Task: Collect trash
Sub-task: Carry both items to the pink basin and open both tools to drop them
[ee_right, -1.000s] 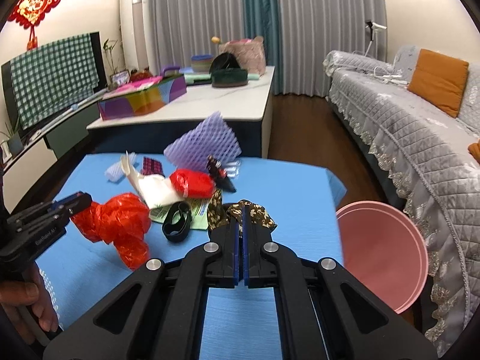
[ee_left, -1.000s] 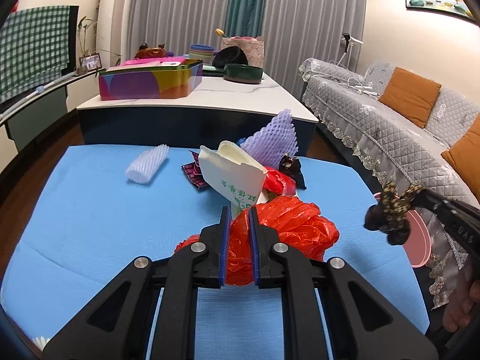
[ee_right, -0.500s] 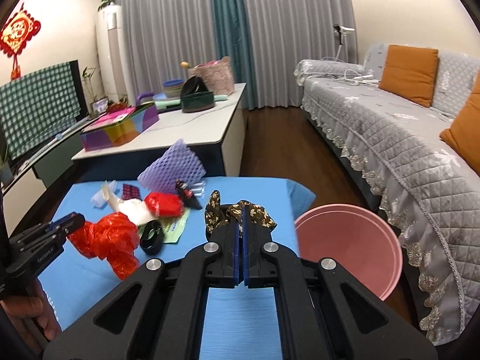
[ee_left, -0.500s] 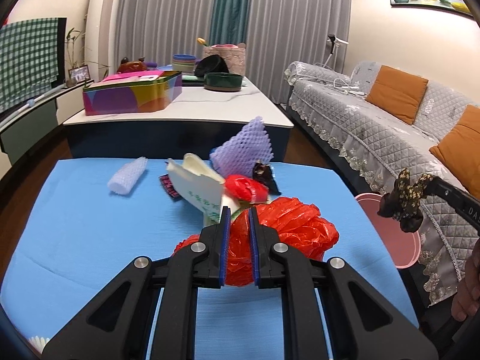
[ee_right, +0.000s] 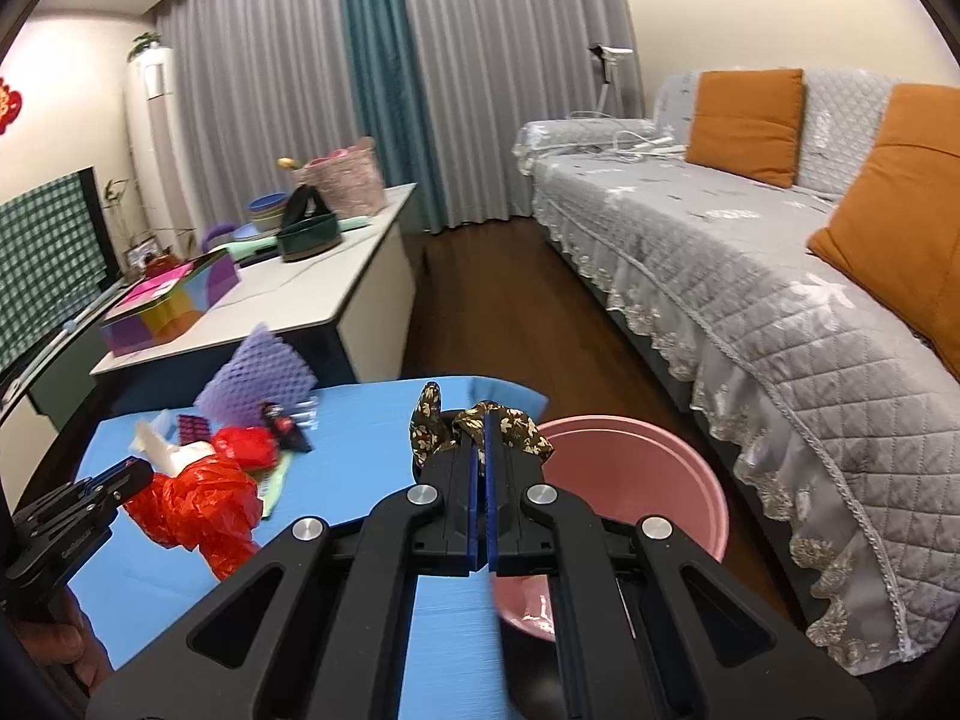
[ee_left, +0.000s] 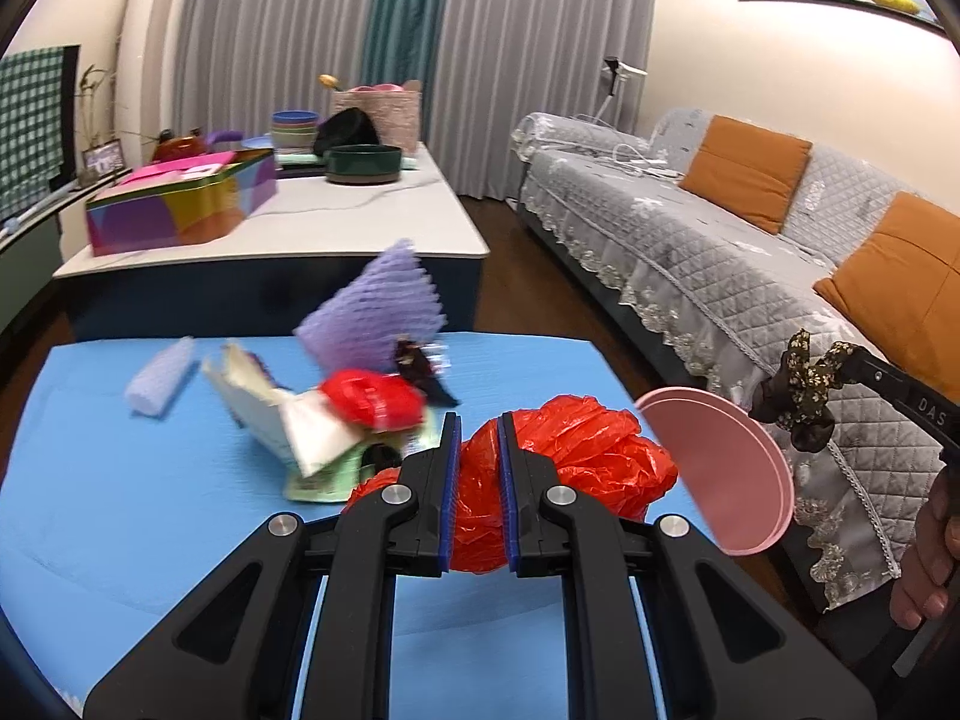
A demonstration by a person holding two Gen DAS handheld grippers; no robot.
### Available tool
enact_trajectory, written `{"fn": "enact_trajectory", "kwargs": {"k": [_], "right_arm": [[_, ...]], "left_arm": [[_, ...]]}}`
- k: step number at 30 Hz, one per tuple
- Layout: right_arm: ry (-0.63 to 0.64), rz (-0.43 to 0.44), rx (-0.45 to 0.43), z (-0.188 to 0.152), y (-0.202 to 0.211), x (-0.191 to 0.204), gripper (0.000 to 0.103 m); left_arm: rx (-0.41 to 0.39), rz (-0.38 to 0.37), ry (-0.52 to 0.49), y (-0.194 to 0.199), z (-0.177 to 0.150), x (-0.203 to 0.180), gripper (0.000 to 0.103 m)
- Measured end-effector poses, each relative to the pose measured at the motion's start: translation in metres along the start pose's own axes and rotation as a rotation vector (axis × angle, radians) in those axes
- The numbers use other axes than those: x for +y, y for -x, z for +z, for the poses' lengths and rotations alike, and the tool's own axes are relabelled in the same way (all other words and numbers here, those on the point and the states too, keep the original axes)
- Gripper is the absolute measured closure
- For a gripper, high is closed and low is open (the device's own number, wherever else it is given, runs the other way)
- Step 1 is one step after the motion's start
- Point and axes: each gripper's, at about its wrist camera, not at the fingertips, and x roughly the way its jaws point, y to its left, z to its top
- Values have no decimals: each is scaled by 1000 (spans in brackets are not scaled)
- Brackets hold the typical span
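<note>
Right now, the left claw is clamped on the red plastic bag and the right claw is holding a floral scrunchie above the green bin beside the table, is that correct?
Not quite: the bin is pink, not green, as the right wrist view shows. The rest holds: the left claw is clamped on the red plastic bag, and the right claw holds the floral scrunchie above the bin beside the table.

Black gripper (ee_left: pixel 477 438), blue pads, silver screws

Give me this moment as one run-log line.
left gripper: shut on red plastic bag | right gripper: shut on floral scrunchie, beside pink bin | neither dropped yet
</note>
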Motion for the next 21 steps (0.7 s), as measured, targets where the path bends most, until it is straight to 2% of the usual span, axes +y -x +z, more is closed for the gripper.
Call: {"fn": "enact_trajectory", "kwargs": {"k": [11, 21], "right_arm": [[-85, -81, 21, 6, -18, -48, 101], [-98, -133, 47, 9, -38, -70, 101]], "left_arm": [[13, -66, -49, -39, 8, -44, 91], [16, -138, -114, -77, 24, -93, 91]]}}
